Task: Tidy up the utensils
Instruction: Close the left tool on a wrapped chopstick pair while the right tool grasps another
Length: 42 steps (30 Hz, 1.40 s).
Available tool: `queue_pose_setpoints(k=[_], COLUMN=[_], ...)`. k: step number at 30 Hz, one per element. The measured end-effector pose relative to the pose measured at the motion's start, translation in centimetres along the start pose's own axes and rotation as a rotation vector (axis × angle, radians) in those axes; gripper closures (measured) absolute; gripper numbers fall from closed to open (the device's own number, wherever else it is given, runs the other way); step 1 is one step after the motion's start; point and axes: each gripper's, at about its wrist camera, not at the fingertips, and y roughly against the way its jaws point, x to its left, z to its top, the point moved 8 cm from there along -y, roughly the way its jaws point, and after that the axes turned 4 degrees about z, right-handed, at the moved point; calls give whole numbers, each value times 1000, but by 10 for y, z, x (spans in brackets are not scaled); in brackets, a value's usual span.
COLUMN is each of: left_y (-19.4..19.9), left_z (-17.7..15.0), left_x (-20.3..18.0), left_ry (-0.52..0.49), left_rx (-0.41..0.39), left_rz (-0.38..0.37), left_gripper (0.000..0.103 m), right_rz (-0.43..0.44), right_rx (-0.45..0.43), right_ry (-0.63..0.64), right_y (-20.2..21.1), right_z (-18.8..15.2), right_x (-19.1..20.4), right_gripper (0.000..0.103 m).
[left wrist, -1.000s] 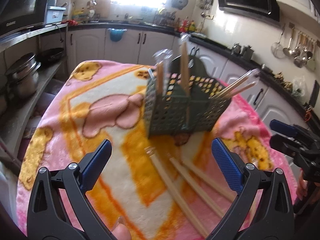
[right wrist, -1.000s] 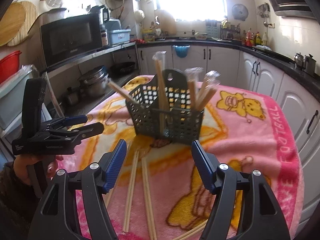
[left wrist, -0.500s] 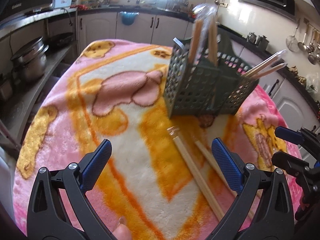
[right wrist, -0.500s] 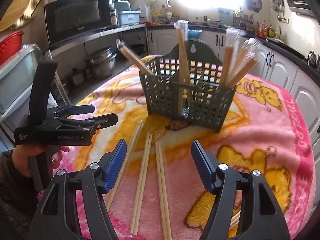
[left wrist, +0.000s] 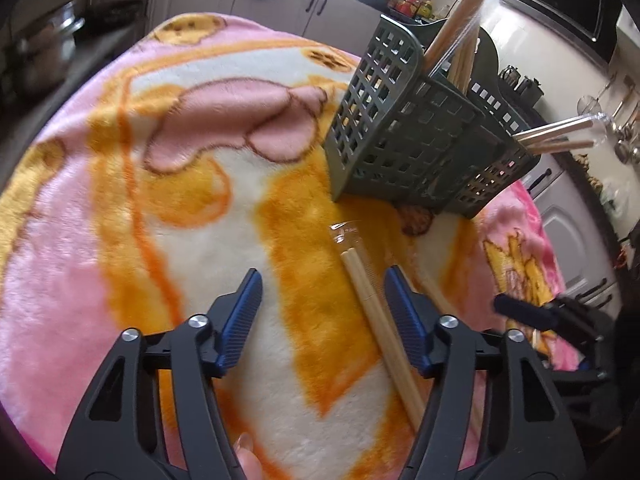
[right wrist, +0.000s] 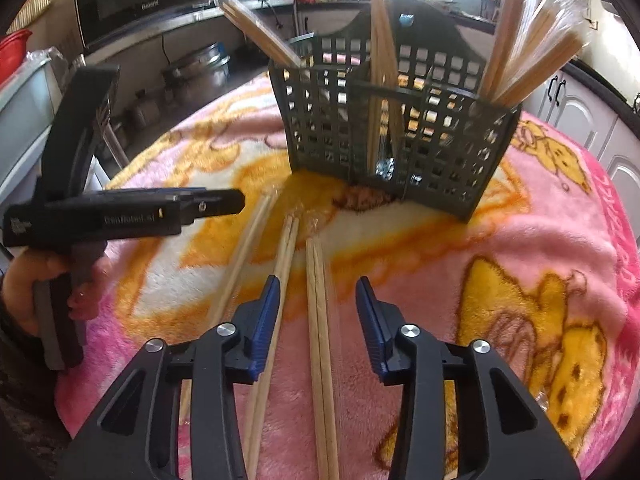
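Several chopstick pairs already stand in the basket (right wrist: pixel 396 128), three pairs (right wrist: pixel 320 320) lie on the blanket (right wrist: pixel 560 248), and both the left gripper (left wrist: pixel 322 316) and right gripper (right wrist: pixel 316 320) are spread, holding nothing.

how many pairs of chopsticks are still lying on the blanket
3 in the right view: one pair leftmost, one beside the right gripper's left finger, one between its open fingers. More may lie below the frame.

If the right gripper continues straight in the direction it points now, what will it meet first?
Probably the chopstick pair lying on the blanket between the open fingers of the right gripper. Beyond it stands the utensil basket; depth is uncertain.
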Motion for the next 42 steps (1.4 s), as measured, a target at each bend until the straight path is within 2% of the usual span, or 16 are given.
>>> queue_pose_setpoints(k=[4,11,22,27,32,35,37,42], left_y=[-9,-23,-33,-34,-35,-35,-35,-25], left_z=[7,16,25,25,26,26,27,27], left_x=[-2,-6,3,5,10,14,15,18], left_ry=[12,16,32,35,50,69,82,106], left_rx=[7,25,14,9,7,10,12,-4], left_rz=[1,-7,-2,-10,-19,-38,-51,-69], left_gripper=[66,68,85,90,96,98,100,102], right_rz=[-1,10,4,-12,-28,-28,-19,7], right_rx=[36,83,128,136,131,123,108,56], right_ry=[-4,-22,-13,-10,-5,-15,-19,-33], right_y=[-15,-33,-53,-64,-72,-75,-72,-50], right_z=[0,3,24,36,43,48,51,55], right_x=[-3,-12,-10,-8,-6,-5,-6,-9], right_gripper=[67,68,67,68,75,85,99,99])
